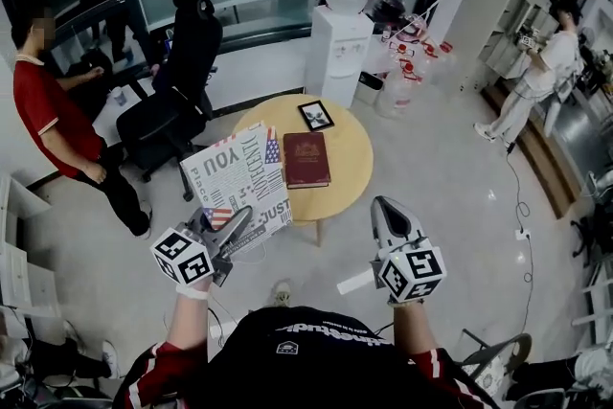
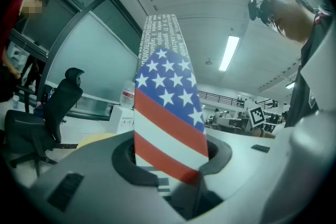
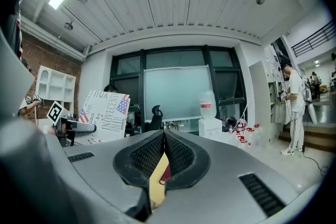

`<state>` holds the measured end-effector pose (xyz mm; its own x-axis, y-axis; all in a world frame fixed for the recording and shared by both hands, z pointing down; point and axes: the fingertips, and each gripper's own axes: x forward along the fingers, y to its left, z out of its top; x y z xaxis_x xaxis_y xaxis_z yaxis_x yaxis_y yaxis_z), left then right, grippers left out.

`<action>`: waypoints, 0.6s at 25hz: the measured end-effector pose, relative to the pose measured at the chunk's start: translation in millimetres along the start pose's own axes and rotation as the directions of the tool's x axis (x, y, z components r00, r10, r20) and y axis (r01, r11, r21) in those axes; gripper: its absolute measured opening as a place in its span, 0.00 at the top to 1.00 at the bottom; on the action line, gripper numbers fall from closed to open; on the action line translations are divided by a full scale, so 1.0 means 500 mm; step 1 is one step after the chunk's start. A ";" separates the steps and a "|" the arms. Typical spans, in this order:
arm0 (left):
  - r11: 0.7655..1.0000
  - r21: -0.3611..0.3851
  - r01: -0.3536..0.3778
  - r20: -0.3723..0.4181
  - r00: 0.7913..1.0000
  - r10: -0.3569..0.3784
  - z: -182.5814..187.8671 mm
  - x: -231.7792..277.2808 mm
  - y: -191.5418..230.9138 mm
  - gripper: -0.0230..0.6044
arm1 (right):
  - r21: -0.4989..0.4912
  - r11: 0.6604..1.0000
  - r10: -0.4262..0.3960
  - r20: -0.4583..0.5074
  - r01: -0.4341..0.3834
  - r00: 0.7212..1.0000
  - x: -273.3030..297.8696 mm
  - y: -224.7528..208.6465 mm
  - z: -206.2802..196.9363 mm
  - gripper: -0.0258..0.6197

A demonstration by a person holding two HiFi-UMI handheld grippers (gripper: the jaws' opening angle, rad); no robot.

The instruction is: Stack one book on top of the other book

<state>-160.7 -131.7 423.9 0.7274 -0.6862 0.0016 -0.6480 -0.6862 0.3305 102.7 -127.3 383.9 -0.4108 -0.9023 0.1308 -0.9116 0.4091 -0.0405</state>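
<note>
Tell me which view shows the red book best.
Head view: the red book lies flat on the round table, cover whole. Right gripper view catches a red sliver past its jaws; left gripper view shows none.

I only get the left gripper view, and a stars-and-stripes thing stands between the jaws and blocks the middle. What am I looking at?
Observer: A large white book printed with words and flag patches. The head view shows the left gripper clamped on its near edge.
Operator: Where is the other book?
Observer: A dark red book lies flat on the round wooden table, just right of the white one in the head view.
Operator: And the other hand?
Observer: The right gripper has its jaws together, with nothing held between them.
</note>
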 end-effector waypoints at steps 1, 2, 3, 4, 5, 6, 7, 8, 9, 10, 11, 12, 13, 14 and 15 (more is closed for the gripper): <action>1.000 -0.007 0.000 0.002 1.000 0.000 0.003 0.005 0.016 0.69 | -0.004 1.000 0.001 -0.002 -0.001 1.000 0.017 0.002 0.003 0.91; 1.000 -0.013 0.000 0.003 1.000 0.000 0.005 0.009 0.033 0.69 | -0.008 1.000 0.002 -0.002 -0.003 1.000 0.035 0.005 0.006 0.91; 1.000 -0.017 0.002 0.001 1.000 -0.002 0.008 0.013 0.050 0.69 | -0.009 1.000 0.003 -0.003 -0.003 1.000 0.052 0.009 0.008 0.91; 1.000 -0.016 0.006 -0.002 1.000 -0.006 0.011 0.017 0.067 0.69 | -0.010 1.000 0.004 -0.003 -0.004 1.000 0.069 0.013 0.011 0.91; 1.000 -0.013 0.011 -0.006 1.000 -0.011 0.017 0.022 0.083 0.69 | -0.011 1.000 0.004 -0.003 -0.004 1.000 0.086 0.016 0.015 0.91; 1.000 -0.014 0.012 -0.009 1.000 -0.012 0.025 0.029 0.099 0.69 | -0.012 1.000 0.003 -0.004 -0.003 1.000 0.103 0.017 0.020 0.91; 1.000 -0.019 0.009 -0.013 1.000 -0.010 0.036 0.037 0.113 0.69 | -0.013 1.000 0.002 -0.006 -0.002 1.000 0.121 0.015 0.028 0.91; 1.000 -0.027 0.005 -0.017 1.000 -0.005 0.050 0.048 0.125 0.69 | -0.010 1.000 0.001 -0.010 -0.001 1.000 0.138 0.009 0.040 0.91; 0.999 -0.034 0.000 -0.022 1.000 -0.001 0.066 0.062 0.134 0.69 | -0.006 1.000 -0.001 -0.015 0.000 1.000 0.155 0.000 0.054 0.91; 0.999 -0.039 -0.002 -0.027 1.000 0.000 0.081 0.078 0.142 0.69 | -0.002 1.000 -0.002 -0.019 0.002 1.000 0.171 -0.010 0.068 0.91; 0.999 -0.043 0.001 -0.031 1.000 -0.003 0.089 0.090 0.151 0.69 | 0.000 1.000 -0.005 -0.023 0.005 1.000 0.184 -0.017 0.076 0.91; 0.999 -0.042 0.011 -0.032 0.999 -0.012 0.088 0.097 0.162 0.69 | -0.001 1.000 -0.010 -0.023 0.010 1.000 0.195 -0.017 0.074 0.91; 0.999 -0.039 0.023 -0.032 0.999 -0.024 0.079 0.099 0.177 0.69 | -0.005 1.000 -0.016 -0.021 0.016 1.000 0.204 -0.013 0.065 0.91; 0.999 -0.037 0.034 -0.031 0.999 -0.035 0.069 0.099 0.191 0.69 | -0.008 1.000 -0.023 -0.018 0.023 1.000 0.213 -0.007 0.052 0.91; 0.998 -0.035 0.042 -0.031 0.999 -0.043 0.061 0.101 0.205 0.69 | -0.011 1.000 -0.029 -0.016 0.028 0.999 0.222 -0.004 0.043 0.91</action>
<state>-197.4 -243.9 429.0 0.7615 -0.6480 0.0160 -0.6083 -0.7058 0.3631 58.3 -231.3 377.2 -0.3843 -0.9113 0.1480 -0.9226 0.3849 -0.0257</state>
